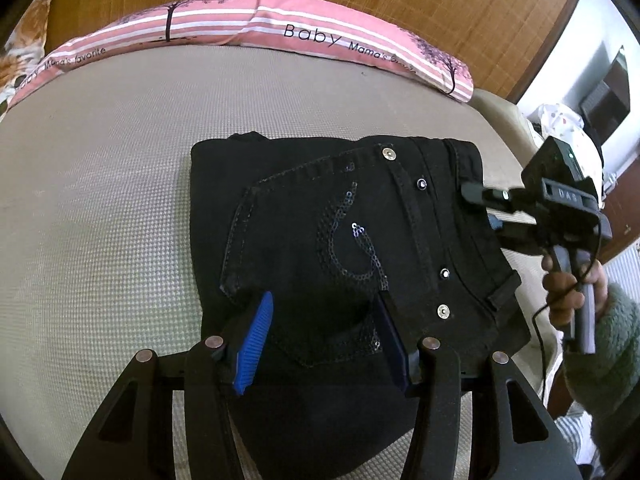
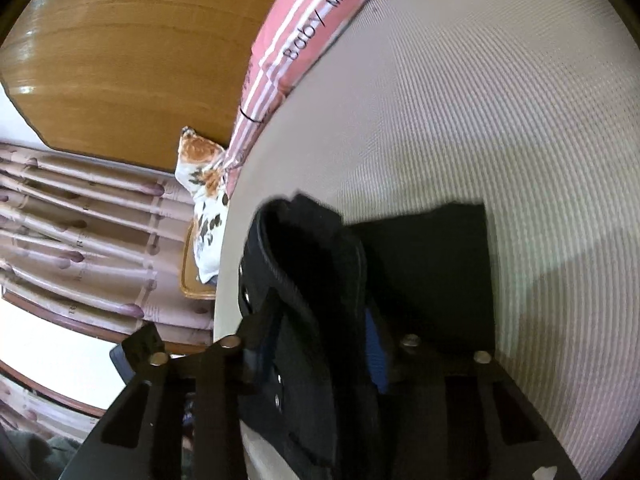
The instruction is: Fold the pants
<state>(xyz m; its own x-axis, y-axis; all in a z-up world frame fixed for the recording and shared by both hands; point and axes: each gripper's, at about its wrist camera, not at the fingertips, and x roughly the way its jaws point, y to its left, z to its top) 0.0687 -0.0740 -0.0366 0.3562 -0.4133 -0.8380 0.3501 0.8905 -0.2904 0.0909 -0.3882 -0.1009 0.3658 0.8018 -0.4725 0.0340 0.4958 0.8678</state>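
On bed (image 1: 100,200), folded pants (image 1: 340,240), right-view tongs (image 2: 320,344) clamping waistband

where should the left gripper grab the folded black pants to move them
Take the pants by the near folded edge below the back pocket, coming in low from the near side. The layers stack thick there, and the open left gripper already straddles it.

Lighting: even, soft daylight; glare on wooden headboard (image 2: 120,48). Shadow: faint, across bed (image 2: 540,240). Black pants (image 1: 340,240) lose detail. Distortion: strong fisheye bending, dark corners. Blur: slight, right wrist view.
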